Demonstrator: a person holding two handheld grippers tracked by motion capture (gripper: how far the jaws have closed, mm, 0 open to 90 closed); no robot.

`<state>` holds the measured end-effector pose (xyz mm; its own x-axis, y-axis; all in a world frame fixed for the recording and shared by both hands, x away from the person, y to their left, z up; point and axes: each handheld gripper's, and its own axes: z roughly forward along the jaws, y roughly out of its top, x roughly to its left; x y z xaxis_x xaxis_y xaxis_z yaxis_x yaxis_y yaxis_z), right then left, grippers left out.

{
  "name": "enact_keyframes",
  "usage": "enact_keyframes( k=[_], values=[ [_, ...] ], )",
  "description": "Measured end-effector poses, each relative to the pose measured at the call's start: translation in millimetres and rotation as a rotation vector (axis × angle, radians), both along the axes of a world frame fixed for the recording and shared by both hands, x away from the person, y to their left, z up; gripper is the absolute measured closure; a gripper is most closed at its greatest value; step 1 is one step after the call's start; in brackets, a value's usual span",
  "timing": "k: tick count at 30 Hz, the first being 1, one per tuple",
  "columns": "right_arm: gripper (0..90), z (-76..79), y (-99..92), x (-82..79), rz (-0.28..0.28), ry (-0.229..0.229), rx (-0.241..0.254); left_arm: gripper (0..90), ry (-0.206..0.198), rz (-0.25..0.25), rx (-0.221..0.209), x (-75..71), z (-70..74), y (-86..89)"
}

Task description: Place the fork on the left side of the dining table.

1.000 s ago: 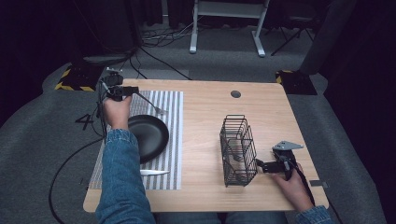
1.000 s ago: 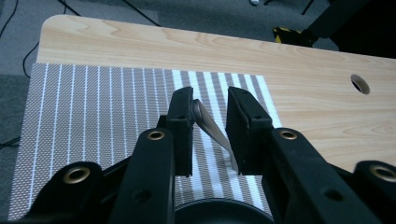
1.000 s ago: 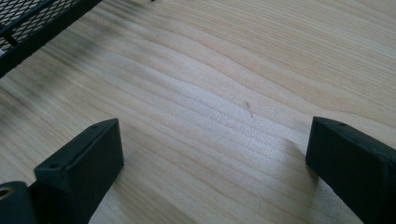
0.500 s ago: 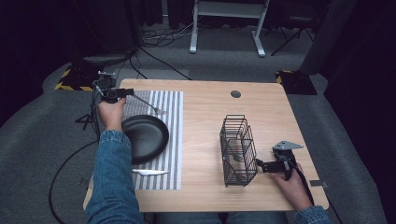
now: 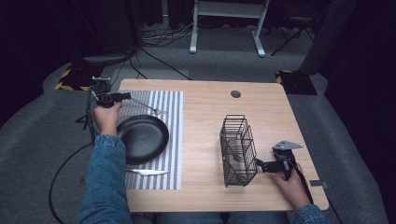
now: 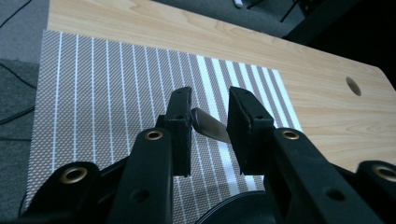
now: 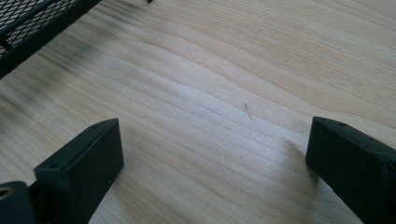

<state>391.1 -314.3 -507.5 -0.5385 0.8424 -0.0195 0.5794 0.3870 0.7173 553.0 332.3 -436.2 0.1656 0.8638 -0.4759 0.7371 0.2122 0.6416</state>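
My left gripper [image 5: 125, 96] hovers over the far left corner of the striped placemat [image 5: 173, 121], shut on the handle of a metal fork [image 5: 152, 108] that points right over the mat. In the left gripper view the handle [image 6: 210, 127] lies slanted between the jaws of my left gripper [image 6: 208, 100]. A black plate [image 5: 142, 137] sits on the mat just in front of that hand. My right gripper [image 5: 258, 164] rests open on the bare wood beside the black wire basket [image 5: 238, 149]; nothing is between the jaws of my right gripper [image 7: 215, 135].
A knife [image 5: 147, 171] lies on the placemat in front of the plate. A utensil stands inside the basket. The table has a round cable hole [image 5: 236, 94] at the back. The basket's mesh edge [image 7: 32, 23] lies close to the right gripper.
My left hand has carried the fork leftward and a little lower over the mat's far corner. The right hand, the basket, the plate and the knife have not moved.
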Motion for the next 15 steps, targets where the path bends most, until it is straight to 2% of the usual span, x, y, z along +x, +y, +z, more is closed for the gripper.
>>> enact_keyframes(
  k=[15],
  values=[
    [4.1,0.0,0.0,0.0,0.000,0.000,0.000,68.9,0.040,0.025,-0.015,-2.4,-15.0,10.5]
  ],
)
